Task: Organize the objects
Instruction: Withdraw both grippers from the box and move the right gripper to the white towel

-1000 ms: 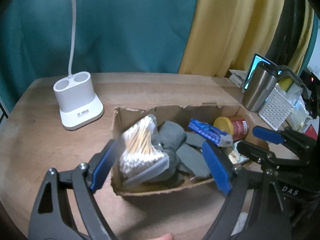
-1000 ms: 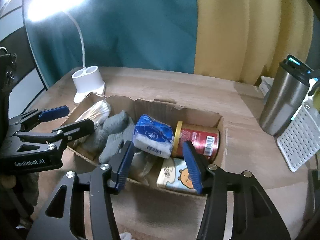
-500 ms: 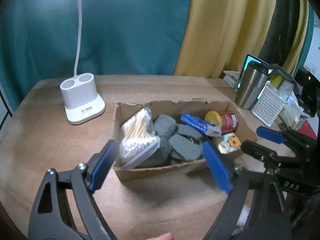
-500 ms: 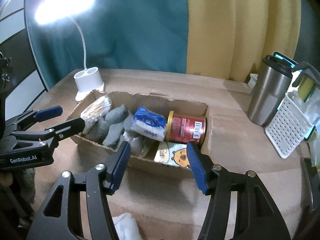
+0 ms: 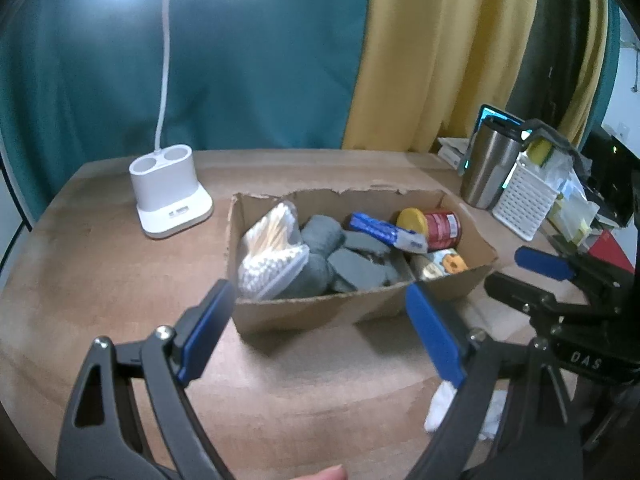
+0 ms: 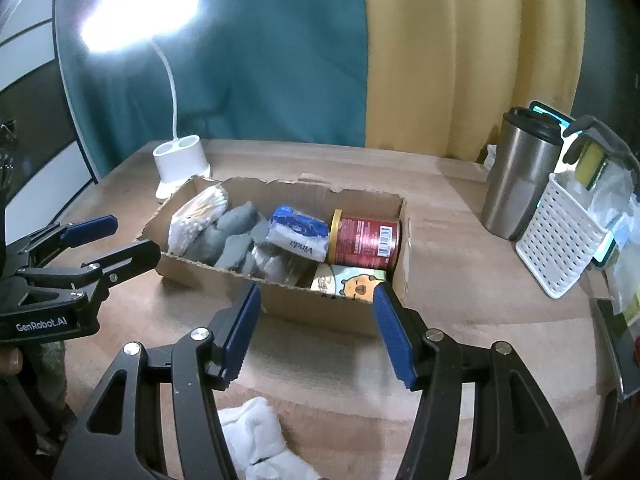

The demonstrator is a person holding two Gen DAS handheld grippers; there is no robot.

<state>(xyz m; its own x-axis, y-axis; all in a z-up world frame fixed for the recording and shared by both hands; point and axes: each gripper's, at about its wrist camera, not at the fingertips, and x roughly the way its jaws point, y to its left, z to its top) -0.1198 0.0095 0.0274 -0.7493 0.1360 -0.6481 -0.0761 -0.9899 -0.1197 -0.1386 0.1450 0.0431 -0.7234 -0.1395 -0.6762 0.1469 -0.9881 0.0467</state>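
Both hand-held grippers are open and empty — left hand-held gripper [image 5: 316, 334], right hand-held gripper [image 6: 316, 334]. Ahead of them the cardboard box [image 6: 320, 304] looks packed; a white cloth [image 6: 256, 432] lying beneath the right one seems left to sort.

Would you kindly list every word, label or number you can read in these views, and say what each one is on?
"GenRobot.AI": on the left claw's black body.
"DAS": on the right claw's black body; possibly part of a longer word.
"Vinda", upside down: on the blue tissue pack.
Red can: barcode and print too small to read.
Cartoon packet: lettering blurred.
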